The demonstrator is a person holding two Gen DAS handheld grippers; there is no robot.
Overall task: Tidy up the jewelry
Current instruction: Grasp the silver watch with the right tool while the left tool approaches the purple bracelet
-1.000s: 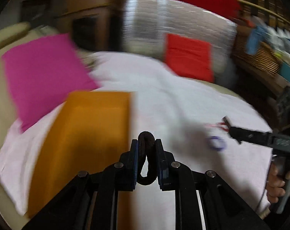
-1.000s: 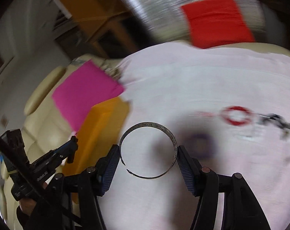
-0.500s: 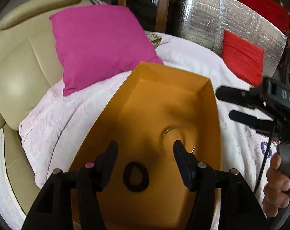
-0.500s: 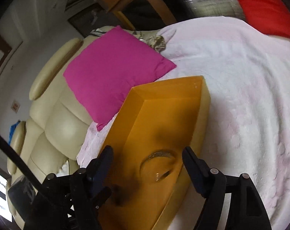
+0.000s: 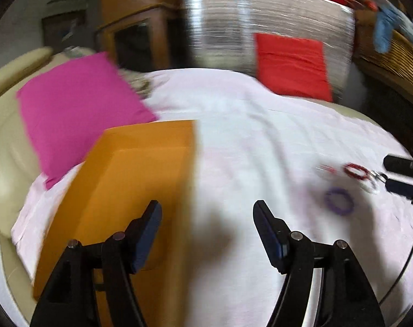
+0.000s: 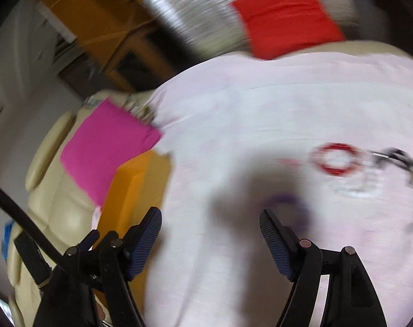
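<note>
White cloth (image 5: 250, 141) with a faint pink tint covers a cream leather sofa (image 5: 4, 136), and on it sit an open orange box (image 5: 130, 190), a magenta cushion (image 5: 75, 109) and, at the far edge, a red cushion (image 5: 291, 65) leaning against a silver foil-faced panel (image 5: 261, 21). Behind them stand a wooden cabinet (image 5: 135, 27) and, at the right rim of the left view, a wicker shelf (image 5: 391, 60) with blue cloth hanging on it. The left gripper (image 5: 206, 229) hangs over the cloth just right of the box, its jaws spread and still widening, with nothing between them. The right gripper (image 6: 209, 234) hovers over the cloth beside the box's near corner, jaws spread wide and empty. The loose jewelry lies on the cloth to the right, well apart from the box: a red beaded bracelet (image 5: 356, 170), a purple bracelet (image 5: 338, 200) nearer the cameras, and a silvery chain or clasp (image 5: 371, 184) just beside the red one. In the right view the purple bracelet (image 6: 291, 204) lies in shadow just beyond the right finger. Both views are smeared by motion, so the jewelry's details and the box's contents cannot be made out; the box floor is partly hidden behind the left gripper's finger (image 5: 146, 234). The right gripper's two dark finger tips (image 5: 400, 174) enter the left view at its right edge, the rest cut off. The left gripper's body and a black cable (image 6: 18, 215) crowd the lower left of the right view.
</note>
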